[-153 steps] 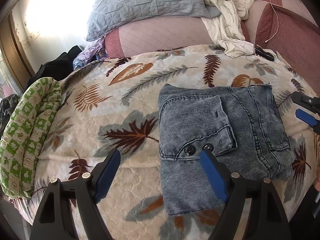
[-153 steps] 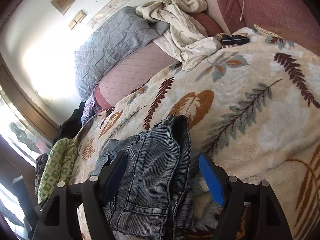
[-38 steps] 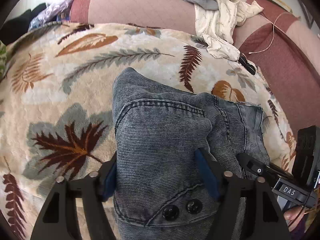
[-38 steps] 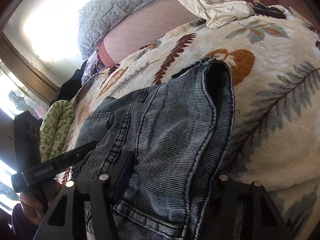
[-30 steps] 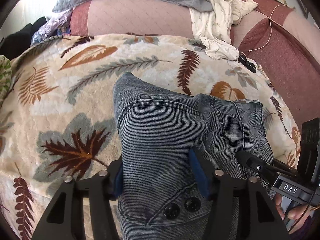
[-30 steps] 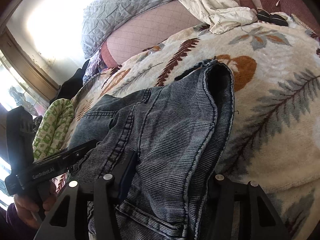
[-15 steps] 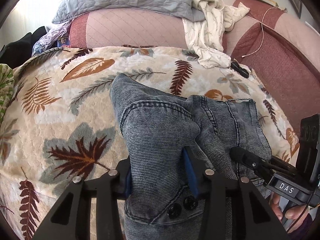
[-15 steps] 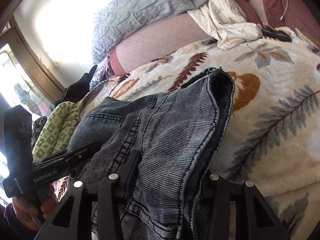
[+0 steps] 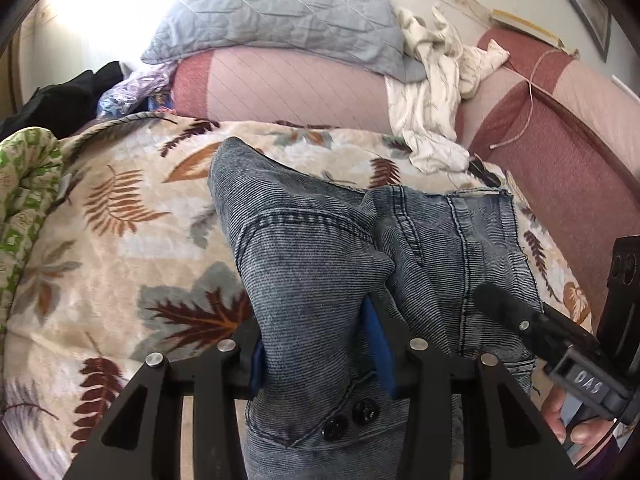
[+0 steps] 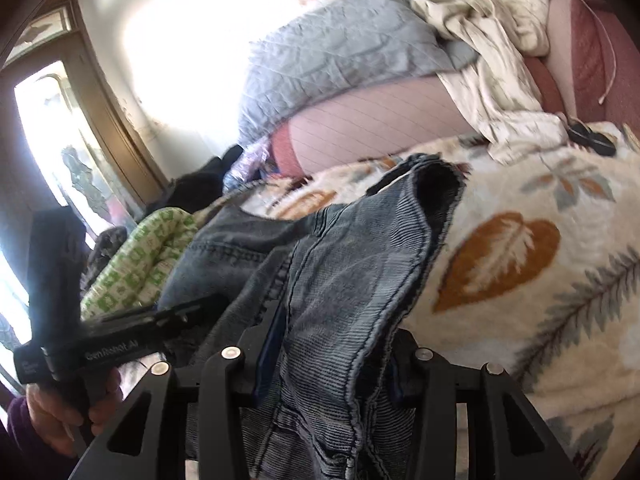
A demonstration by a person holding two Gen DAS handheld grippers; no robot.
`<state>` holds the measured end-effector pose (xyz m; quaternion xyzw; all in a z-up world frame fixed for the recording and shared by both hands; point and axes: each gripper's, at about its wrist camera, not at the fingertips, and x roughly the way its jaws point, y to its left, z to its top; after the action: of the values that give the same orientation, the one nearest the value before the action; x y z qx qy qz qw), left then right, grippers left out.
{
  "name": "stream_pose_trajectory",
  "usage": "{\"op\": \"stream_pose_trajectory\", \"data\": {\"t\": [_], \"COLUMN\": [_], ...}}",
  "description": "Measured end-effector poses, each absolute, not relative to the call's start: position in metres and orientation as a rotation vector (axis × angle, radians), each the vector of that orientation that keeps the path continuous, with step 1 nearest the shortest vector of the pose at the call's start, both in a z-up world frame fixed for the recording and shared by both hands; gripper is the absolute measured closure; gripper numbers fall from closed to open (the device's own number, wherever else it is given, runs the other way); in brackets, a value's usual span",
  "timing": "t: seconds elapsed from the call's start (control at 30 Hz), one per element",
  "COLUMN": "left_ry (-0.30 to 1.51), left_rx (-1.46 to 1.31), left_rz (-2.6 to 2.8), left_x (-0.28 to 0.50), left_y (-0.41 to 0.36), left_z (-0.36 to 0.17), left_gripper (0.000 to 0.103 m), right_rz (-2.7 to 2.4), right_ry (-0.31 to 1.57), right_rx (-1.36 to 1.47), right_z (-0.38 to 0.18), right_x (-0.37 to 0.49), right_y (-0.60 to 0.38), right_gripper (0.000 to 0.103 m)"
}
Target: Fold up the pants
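Observation:
The folded blue-grey denim pants [image 9: 312, 248] are bunched and raised at their near edge over the leaf-print blanket [image 9: 120, 248]; the far part still rests on it. My left gripper [image 9: 316, 344] is shut on the button-pocket side, blue pads pressed into the cloth. In the right wrist view my right gripper [image 10: 334, 352] has a thick fold of the pants [image 10: 360, 264] between its jaws, which are closing with the pads against the denim. Each gripper shows in the other's view, held by a hand [image 10: 60, 412].
A grey quilted pillow [image 9: 280, 12] and a white crumpled garment [image 9: 436, 92] lie on pink-red cushions [image 9: 560, 152] at the back. A green patterned roll [image 9: 24, 184] and dark clothes [image 9: 60, 100] sit at the left edge. A bright window or door [image 10: 60, 128] stands beyond.
The pants lay flat with both grippers open; now both grippers have closed on the near edge and risen, drawing the denim up into a ridge.

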<state>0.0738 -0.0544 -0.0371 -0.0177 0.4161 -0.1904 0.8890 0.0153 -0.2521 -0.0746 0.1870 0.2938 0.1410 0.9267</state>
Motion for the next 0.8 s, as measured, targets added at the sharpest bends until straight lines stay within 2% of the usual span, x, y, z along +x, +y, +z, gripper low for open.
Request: {"op": "stream_pose_trajectory", "data": {"t": [0.3,0.57,0.7,0.8], "left_ry": [0.823,0.924,0.903,0.925], "left_rx": [-0.050,-0.059,-0.024,-0.009], "left_rz": [-0.325,-0.287,-0.262,-0.235], "left_x": [0.071,0.078,0.079,0.082], "left_y": [-0.022,-0.016,-0.018,-0.016], "left_z": [-0.017,-0.061,-0.071,-0.076], "left_gripper": [0.058,0.058,0.058,0.052], "right_rz": [0.375,0.328,0.272,0.231], "right_ry": [0.579,0.694,0.737,0.773], "right_rx": [0.382,0.350,0.313,0.291], "right_z": [-0.055,-0.088,-0.104,-0.113], "right_x": [0.018,0.032,0.035,0.039], "right_y": [-0.216,-0.202,-0.199,-0.200], "right_gripper": [0.057,0.057,0.057,0.057]}}
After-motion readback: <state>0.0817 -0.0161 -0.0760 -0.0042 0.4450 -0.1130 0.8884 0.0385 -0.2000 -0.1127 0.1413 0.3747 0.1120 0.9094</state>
